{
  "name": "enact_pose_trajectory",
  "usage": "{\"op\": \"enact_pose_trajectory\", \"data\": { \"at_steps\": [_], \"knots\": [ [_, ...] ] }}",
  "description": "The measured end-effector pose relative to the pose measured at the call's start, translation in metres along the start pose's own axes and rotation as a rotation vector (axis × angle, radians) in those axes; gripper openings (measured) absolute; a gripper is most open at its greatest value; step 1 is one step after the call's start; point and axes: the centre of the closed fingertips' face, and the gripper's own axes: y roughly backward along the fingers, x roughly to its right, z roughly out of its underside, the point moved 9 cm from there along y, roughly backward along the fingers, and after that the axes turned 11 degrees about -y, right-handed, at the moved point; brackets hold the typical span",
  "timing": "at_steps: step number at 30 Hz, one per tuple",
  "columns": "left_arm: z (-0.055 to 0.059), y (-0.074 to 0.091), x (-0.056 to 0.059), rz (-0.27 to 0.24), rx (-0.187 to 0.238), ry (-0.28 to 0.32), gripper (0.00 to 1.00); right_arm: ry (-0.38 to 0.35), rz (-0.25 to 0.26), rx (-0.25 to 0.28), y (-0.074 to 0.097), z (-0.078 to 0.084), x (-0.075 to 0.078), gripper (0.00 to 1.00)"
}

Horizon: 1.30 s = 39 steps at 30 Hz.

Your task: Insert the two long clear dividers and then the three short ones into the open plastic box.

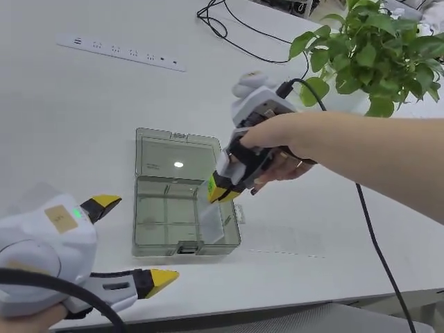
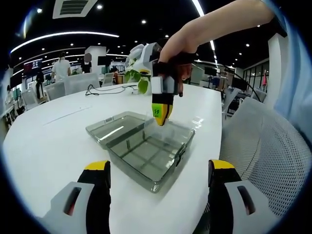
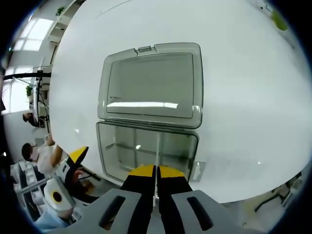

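The clear plastic box lies open on the white table, its lid folded flat behind it. Clear dividers stand inside it as thin lines. My right gripper points down over the box's right part, shut on a clear divider that reaches into the box. In the right gripper view this divider runs edge-on from the shut right gripper into the box. My left gripper hangs open at the box's near left. In the left gripper view it faces the box and the right gripper.
A small clear piece lies against the box's right side. A white power strip and black cables lie at the back. A potted plant stands back right. The table's near edge is close; a mesh chair stands beyond it.
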Motion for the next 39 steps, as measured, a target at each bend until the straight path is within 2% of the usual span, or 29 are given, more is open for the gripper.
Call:
{"op": "enact_pose_trajectory", "data": {
  "at_steps": [2,6,18,26,32,36,39],
  "knots": [
    [0.000,0.000,0.000,0.003,-0.001,0.002,0.83,0.006,0.003,0.003,-0.001,-0.001,0.000,0.02],
    [-0.001,-0.001,0.001,0.001,0.004,0.003,0.83,0.006,0.007,0.008,0.000,0.009,-0.005,0.02],
    [0.000,0.001,0.001,-0.003,0.006,-0.001,0.83,0.011,0.028,0.015,-0.005,-0.001,-0.003,0.02],
    [0.000,0.002,0.000,-0.004,0.005,0.001,0.82,0.030,0.060,0.022,-0.011,0.018,-0.013,0.02],
    [0.002,0.003,-0.001,-0.008,0.000,0.005,0.82,0.041,0.074,0.024,-0.014,0.015,-0.011,0.02],
    [0.003,0.004,-0.001,-0.011,0.000,0.006,0.82,0.044,0.073,0.026,-0.016,0.019,-0.013,0.02],
    [0.003,0.004,-0.002,-0.009,-0.002,0.008,0.82,0.047,0.073,0.028,-0.019,0.013,-0.011,0.02]
  ]
}}
